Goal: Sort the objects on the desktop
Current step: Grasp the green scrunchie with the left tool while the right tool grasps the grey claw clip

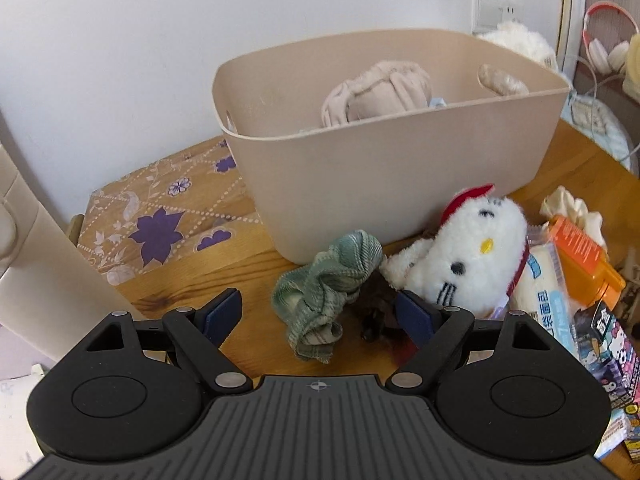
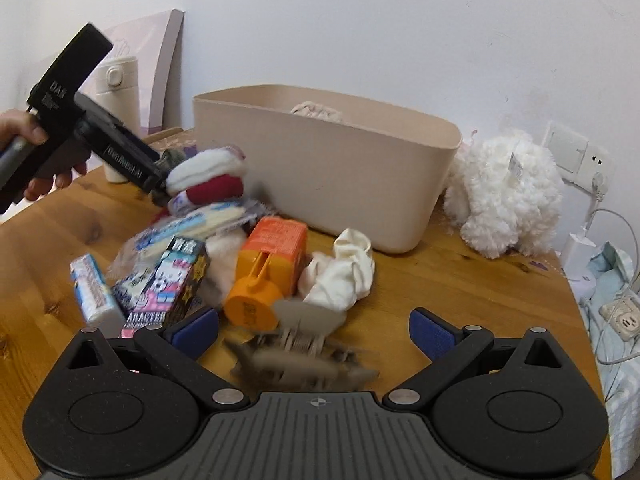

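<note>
Both claws spread wide over the desk clutter
Left gripper (image 1: 318,312) straddles a green scrunchie (image 1: 326,288) before the beige bin (image 1: 384,184); right gripper (image 2: 314,330) gapes above a blurred grey clip (image 2: 304,344), holding nothing

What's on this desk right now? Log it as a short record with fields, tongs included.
surface: wooden table
bin: beige tub, a plush toy inside
left tongs: open, around green scrunchie
right tongs: open, over blurred brown hair clip
loose pile: white cat plush, orange bottle, white scrunchie, character box
behind bin: fluffy white plush
</note>
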A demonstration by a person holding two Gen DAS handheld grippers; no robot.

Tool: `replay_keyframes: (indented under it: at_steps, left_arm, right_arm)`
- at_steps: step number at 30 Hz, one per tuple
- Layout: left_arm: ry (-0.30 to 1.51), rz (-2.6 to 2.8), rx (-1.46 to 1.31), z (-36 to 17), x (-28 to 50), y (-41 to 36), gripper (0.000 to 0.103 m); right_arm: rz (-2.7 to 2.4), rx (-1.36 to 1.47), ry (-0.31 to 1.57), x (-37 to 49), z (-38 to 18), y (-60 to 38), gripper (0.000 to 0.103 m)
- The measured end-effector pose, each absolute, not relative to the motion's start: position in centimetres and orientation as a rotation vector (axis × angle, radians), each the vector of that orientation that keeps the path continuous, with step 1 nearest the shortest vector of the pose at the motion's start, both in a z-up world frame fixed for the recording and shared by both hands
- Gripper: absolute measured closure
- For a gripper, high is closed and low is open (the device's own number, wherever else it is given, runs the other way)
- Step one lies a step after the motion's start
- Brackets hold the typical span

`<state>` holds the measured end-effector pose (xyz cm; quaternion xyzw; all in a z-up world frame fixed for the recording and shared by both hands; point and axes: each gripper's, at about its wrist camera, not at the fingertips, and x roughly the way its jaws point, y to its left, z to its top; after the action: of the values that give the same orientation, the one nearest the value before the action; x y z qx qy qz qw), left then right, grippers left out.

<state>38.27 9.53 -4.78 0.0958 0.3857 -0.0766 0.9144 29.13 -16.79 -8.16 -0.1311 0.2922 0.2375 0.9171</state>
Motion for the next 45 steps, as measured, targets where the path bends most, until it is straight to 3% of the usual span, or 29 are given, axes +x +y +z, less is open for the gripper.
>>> replay_keyframes:
  at_steps: [16,19,23,30,45]
  left_arm:
    - [0.816,-0.145,0.049,-6.4,40.4,11.8,0.018]
    - [0.832,-0.169,0.023,-6.6,40.5,12.0,0.033]
    - [0.866,-0.176,0.027,-7.1,40.5,11.8,0.057]
    - [0.843,-0.206,0.066,-7.1,39.5,11.2,0.08]
    - [0.746,-0.26,0.13,-2.8,34.5,12.2,0.085]
  right_arm:
    - [0.447,-0.17,0.649,31.3,-11.0,-15.9,0.0]
    - [0.445,-0.146,0.658,31.5,-11.1,-16.0,0.001]
    - [0.453,-0.112,0.669,31.6,-11.1,-16.4,0.014]
    - [0.448,-0.109,0.659,31.4,-10.9,-16.6,0.016]
    - [0.437,-0.143,0.553,29.3,-6.6,-17.2,0.016]
